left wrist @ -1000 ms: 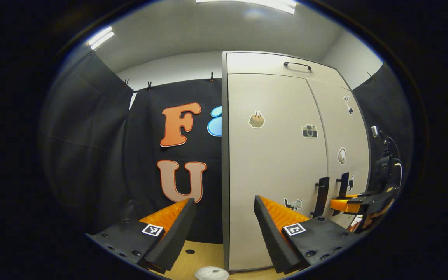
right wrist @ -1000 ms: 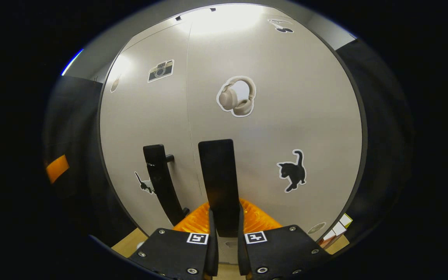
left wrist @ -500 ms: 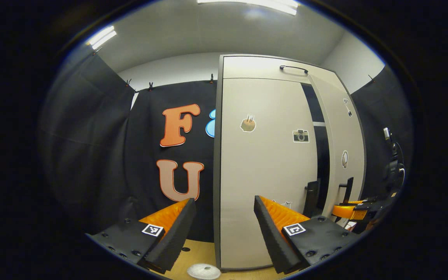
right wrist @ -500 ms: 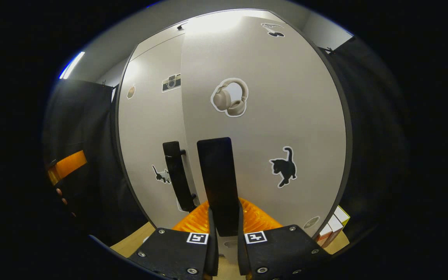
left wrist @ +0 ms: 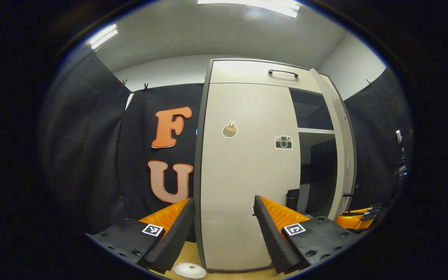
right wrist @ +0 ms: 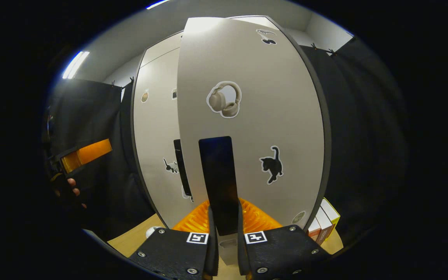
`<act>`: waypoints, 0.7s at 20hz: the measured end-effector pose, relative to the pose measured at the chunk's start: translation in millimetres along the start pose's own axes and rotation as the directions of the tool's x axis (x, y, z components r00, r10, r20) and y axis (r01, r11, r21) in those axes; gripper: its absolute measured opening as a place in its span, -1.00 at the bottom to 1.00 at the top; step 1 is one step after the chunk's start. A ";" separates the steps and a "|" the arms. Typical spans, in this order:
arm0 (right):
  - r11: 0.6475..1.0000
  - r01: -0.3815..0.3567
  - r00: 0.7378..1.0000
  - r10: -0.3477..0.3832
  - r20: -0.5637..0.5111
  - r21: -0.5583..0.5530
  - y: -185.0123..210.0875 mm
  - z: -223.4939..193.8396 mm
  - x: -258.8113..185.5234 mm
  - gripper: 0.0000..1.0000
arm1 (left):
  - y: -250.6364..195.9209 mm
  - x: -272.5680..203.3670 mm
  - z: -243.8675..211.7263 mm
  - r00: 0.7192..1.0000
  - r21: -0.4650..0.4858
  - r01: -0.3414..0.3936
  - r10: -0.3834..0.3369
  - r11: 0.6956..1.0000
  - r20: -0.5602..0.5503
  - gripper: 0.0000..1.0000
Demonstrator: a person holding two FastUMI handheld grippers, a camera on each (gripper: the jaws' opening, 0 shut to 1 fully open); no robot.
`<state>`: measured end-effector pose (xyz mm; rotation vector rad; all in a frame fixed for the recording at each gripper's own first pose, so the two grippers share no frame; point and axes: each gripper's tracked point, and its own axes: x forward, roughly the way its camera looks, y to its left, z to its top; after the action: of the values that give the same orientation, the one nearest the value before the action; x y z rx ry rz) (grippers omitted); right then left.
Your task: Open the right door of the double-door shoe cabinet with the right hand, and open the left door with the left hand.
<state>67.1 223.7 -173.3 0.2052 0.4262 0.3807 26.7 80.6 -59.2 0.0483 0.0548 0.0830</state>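
right gripper view: right door handle (right wrist: 220, 182) was clamped by right gripper (right wrist: 224, 249) fingers; steady outward arc advised; left gripper (left wrist: 224, 237) was held spread.

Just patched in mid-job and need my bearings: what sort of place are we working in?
It looks like a staged recording booth, not a lived-in home: black cloth hangs clipped as walls around a tall pale shoe cabinet decorated with stickers, under ceiling strip lights. The right gripper grips the right door's handle.
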 end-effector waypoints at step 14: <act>0.999 0.035 0.999 -0.035 0.018 0.009 -33.8 6.5 -45.7 -0.65 | -47.5 10.3 -7.6 0.998 -0.030 0.051 -0.052 0.998 -0.020 0.93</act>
<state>42.2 174.0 -160.1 0.2093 0.4128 0.3427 40.4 34.5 -69.8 0.0164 0.0750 0.0325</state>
